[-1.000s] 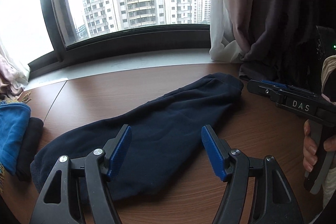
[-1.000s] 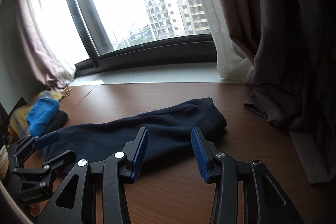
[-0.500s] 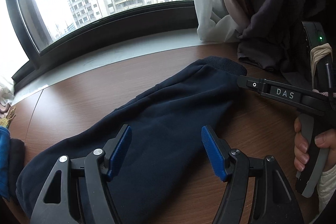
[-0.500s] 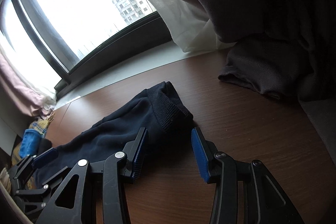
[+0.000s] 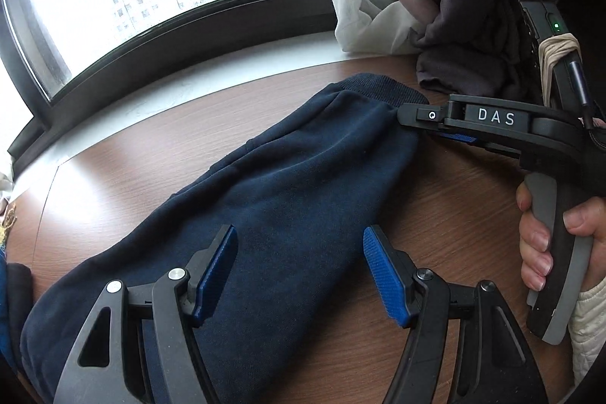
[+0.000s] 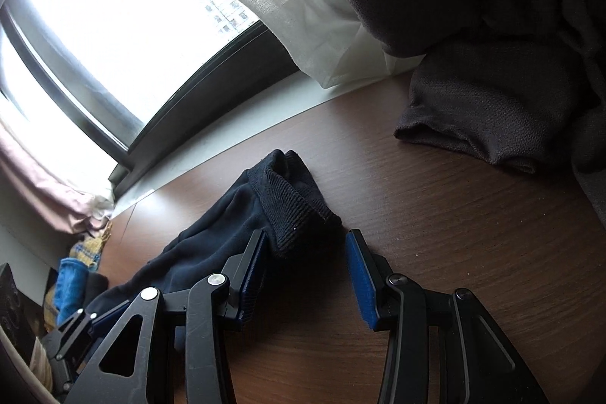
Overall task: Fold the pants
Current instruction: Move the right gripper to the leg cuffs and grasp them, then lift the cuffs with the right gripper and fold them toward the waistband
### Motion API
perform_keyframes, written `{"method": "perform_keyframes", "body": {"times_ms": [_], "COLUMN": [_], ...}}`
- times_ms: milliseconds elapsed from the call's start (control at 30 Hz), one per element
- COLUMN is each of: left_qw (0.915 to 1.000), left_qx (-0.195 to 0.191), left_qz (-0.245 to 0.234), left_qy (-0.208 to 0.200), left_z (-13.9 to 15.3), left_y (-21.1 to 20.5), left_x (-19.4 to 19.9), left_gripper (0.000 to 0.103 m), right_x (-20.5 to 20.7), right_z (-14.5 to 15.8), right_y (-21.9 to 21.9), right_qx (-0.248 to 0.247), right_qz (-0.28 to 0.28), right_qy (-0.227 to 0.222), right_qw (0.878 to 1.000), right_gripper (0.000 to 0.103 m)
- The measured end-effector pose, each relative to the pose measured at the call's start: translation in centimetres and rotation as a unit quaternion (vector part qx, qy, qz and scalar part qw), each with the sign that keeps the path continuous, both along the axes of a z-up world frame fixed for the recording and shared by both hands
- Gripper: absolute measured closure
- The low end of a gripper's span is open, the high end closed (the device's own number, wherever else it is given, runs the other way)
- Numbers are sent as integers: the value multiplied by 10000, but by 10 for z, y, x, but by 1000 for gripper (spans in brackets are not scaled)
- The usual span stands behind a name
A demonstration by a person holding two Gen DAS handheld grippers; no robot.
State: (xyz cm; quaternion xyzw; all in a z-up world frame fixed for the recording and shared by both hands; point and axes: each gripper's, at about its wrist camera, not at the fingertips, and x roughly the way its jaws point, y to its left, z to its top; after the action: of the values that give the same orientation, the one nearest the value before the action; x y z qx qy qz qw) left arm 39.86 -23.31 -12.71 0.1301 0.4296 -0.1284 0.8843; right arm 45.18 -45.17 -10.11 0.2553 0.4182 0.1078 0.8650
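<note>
Dark navy pants (image 5: pixel 288 177) lie flat and lengthwise on the brown wooden table (image 5: pixel 454 214). My left gripper (image 5: pixel 299 245) is open just above the pants' near edge, its blue pads (image 5: pixel 217 271) apart, nothing clamped. My right gripper (image 6: pixel 306 245) is open at the ribbed end (image 6: pixel 295 203) of the pants; the corner of that band lies between the jaws, and the right pad (image 6: pixel 361 279) stands clear of the cloth. In the left wrist view the right gripper (image 5: pixel 411 116) reaches the ribbed end from the right, held by a hand (image 5: pixel 545 237). The left gripper (image 6: pixel 75 324) shows at lower left.
A dark grey curtain (image 6: pixel 492 108) bunches on the table just behind and right of the pants' end, with a white sheer curtain (image 5: pixel 363 17) beside it. A blue cloth (image 6: pixel 70 283) and other fabrics are piled at the table's left end. The window sill (image 5: pixel 189 89) runs along the back.
Both grippers have come lower and closer to the pants. The right gripper rolled and closed in on the ribbed end; the left now hovers over the near edge. Jaw gaps look unchanged.
</note>
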Motion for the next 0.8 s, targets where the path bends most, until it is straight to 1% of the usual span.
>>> {"method": "perform_keyframes", "body": {"times_ms": [300,467,533,600,633,700,767,800], "left_qw": [10000,9999,9999,9998,9998,9997,9994,9992], "left_qx": [-7,-53,-70,-91,-100,-124,-178,-206], "left_qz": [31,26,44,66,92,161,240,292], "left_qy": [-63,-137,-146,-148,-157,-157,-160,-168], "left_z": [6,11,12,12,12,13,14,15], "left_y": [6,9,10,11,12,14,18,21], "left_x": [3,4,5,7,8,10,12,12], "left_gripper": [35,35,35,35,35,35,35,35], "right_x": [13,21,22,22,22,22,20,19], "right_z": [-3,-4,-4,-4,-4,-3,2,7], "right_y": [-2,-1,0,4,6,7,9,11], "right_qx": [375,448,405,287,232,174,47,-26], "right_qz": [-252,-390,-407,-392,-392,-405,-418,-413], "right_qy": [88,161,165,178,182,170,78,15], "right_qw": [9989,9981,9982,9987,9988,9989,9991,9991], "right_gripper": [59,59,59,64,71,76,84,84]}}
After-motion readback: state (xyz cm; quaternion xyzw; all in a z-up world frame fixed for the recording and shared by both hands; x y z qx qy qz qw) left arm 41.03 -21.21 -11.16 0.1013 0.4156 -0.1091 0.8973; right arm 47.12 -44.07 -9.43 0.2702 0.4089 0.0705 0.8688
